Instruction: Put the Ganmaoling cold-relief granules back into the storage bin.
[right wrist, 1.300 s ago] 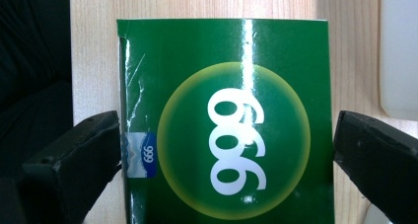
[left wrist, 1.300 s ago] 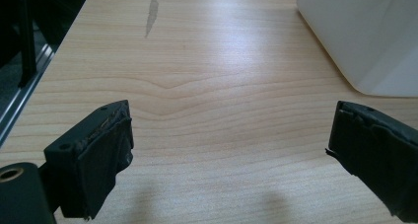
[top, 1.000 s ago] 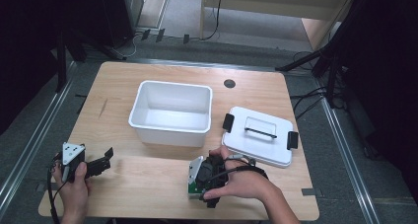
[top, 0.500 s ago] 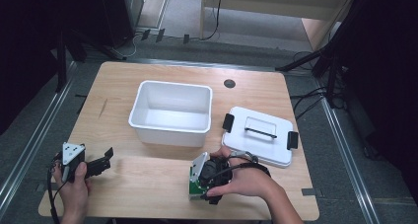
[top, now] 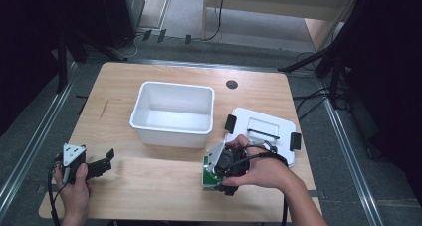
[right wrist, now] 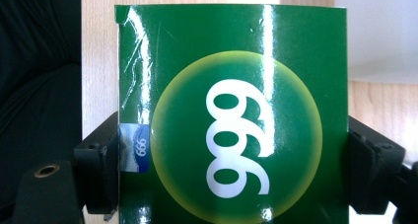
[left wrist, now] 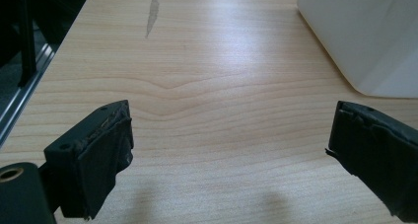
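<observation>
- My right gripper (right wrist: pixel 231 174) was clenched on the green box (right wrist: pixel 231 110); the jaws had just been closing, and in the right gripper view they pressed on both side faces of the box, its white "999" in a yellow circle facing the camera.
- In the high view the green box (top: pixel 208 173) sat at the near edge of the table (top: pixel 149 196), under my right hand (top: pixel 259 169), just in front of the white bin (top: pixel 173 114) and beside the white lid (top: pixel 261 134).
- My left gripper (top: pixel 102 164) was released, jaws standing wide apart over bare wood with nothing between them, near the table's left front corner.
- The lid lay flat on the table to the right of the bin, its black clips at both ends.
</observation>
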A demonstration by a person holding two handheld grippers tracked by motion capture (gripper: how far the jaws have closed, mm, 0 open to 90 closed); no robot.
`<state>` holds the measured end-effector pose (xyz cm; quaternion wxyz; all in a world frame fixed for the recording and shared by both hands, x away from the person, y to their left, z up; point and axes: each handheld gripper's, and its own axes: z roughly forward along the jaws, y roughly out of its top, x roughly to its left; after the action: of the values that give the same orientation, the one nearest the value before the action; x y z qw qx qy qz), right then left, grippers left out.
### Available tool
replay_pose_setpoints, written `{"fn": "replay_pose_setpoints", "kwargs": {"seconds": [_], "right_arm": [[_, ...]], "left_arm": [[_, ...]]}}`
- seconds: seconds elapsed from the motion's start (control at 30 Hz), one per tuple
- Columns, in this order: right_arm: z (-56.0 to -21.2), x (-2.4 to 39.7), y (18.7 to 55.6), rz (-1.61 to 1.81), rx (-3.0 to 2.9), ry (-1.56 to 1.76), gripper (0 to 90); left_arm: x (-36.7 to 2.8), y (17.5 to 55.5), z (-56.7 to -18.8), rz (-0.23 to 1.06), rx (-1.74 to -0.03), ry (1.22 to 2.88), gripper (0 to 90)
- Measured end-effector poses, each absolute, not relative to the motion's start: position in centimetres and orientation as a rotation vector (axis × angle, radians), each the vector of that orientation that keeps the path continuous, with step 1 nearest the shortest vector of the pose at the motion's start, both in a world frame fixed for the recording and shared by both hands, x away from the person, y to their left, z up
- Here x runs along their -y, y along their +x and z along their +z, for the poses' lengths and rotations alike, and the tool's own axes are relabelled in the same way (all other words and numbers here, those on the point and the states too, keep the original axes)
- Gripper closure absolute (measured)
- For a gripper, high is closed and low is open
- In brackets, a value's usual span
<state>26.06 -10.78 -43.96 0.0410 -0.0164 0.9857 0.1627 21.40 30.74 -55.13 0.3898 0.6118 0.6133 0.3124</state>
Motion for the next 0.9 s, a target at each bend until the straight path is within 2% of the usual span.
{"fn": "replay_pose_setpoints", "kwargs": {"seconds": [0.9], "right_arm": [[-39.1, 15.6, 32.4, 0.511, -2.949, 0.073, 16.2]], "left_arm": [[-30.7, 21.4, -55.1, 0.797, -1.558, 1.553, 3.5]]}}
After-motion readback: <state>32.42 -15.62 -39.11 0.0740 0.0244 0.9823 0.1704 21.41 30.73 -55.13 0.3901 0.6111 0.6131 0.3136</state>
